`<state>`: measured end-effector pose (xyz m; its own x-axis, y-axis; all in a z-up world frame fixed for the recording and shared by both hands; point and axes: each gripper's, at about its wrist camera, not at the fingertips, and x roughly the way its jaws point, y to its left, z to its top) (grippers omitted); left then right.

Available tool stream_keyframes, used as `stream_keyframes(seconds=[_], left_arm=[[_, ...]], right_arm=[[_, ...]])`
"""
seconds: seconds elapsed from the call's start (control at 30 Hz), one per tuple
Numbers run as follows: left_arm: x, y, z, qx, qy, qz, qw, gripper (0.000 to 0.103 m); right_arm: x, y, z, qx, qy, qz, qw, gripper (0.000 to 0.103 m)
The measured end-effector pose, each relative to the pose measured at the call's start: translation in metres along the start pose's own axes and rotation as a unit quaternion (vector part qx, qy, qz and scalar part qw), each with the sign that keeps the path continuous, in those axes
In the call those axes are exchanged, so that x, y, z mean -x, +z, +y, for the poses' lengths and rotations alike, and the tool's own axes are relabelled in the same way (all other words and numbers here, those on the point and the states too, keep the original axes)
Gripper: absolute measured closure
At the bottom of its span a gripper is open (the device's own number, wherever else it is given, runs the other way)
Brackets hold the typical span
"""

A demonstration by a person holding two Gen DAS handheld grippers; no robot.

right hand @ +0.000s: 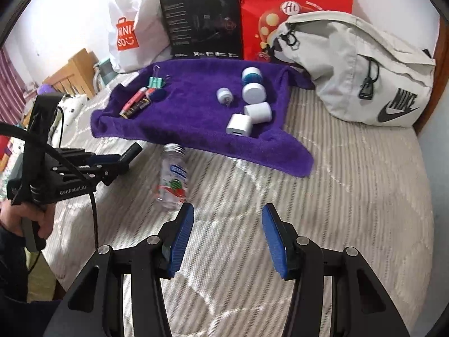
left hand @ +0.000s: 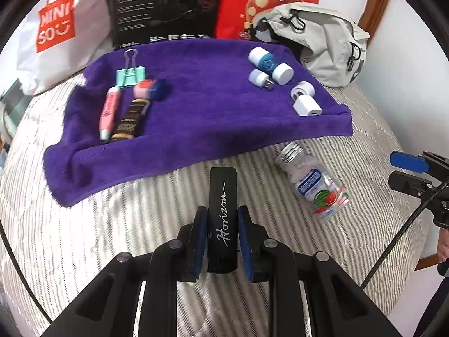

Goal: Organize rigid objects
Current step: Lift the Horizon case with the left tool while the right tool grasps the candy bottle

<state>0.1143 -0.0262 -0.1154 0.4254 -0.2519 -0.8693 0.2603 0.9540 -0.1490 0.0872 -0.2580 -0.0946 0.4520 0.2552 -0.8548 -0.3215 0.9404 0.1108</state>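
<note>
My left gripper (left hand: 222, 237) is shut on a black stapler (left hand: 223, 210) lettered "Horizon", held above the striped bed just short of the purple towel (left hand: 202, 112). On the towel's left lie a mint binder clip (left hand: 130, 74), a pink pen (left hand: 109, 112), a dark tube (left hand: 130, 119) and a pink-blue eraser (left hand: 148, 87). On its right lie a blue-white bottle (left hand: 270, 64), a small plug light (left hand: 261, 78), a white roll (left hand: 302, 91) and a white charger (left hand: 307, 106). A clear bottle (right hand: 174, 177) lies on the bed. My right gripper (right hand: 228, 236) is open and holds nothing.
Behind the towel stand a white Miniso bag (right hand: 129, 28), a black box (right hand: 202, 19) and a red bag (right hand: 297, 8). A grey Nike backpack (right hand: 359, 70) lies at the right. A hand (right hand: 25, 219) holds the left gripper (right hand: 118, 158) at the left of the right wrist view.
</note>
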Motion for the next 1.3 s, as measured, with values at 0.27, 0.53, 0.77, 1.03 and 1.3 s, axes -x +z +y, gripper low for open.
stream_keyframes(seconds=[0.27,0.53,0.77,1.03,1.3], left_arm=[[0.01,-0.01,0.024,0.021,0.004,-0.004,0.9998,0.082],[0.014,-0.016,0.035,0.033,-0.003,-0.005,0.9994,0.082],[0.015,-0.018,0.04,0.039,-0.012,-0.009,0.9991,0.082],[0.014,-0.02,0.049,0.05,-0.016,-0.011,0.9986,0.082],[0.011,-0.022,0.052,0.051,-0.013,-0.006,0.9986,0.082]], right_arm=[[-0.03,0.014,0.035,0.02,0.034,0.014,0.999,0.052],[-0.075,0.021,0.064,0.039,0.02,0.041,0.998,0.053],[-0.091,0.016,0.073,0.056,-0.016,0.043,0.997,0.052],[-0.09,0.013,0.076,0.056,-0.022,0.017,0.998,0.062],[-0.083,0.011,0.05,0.033,-0.027,0.034,0.999,0.062]])
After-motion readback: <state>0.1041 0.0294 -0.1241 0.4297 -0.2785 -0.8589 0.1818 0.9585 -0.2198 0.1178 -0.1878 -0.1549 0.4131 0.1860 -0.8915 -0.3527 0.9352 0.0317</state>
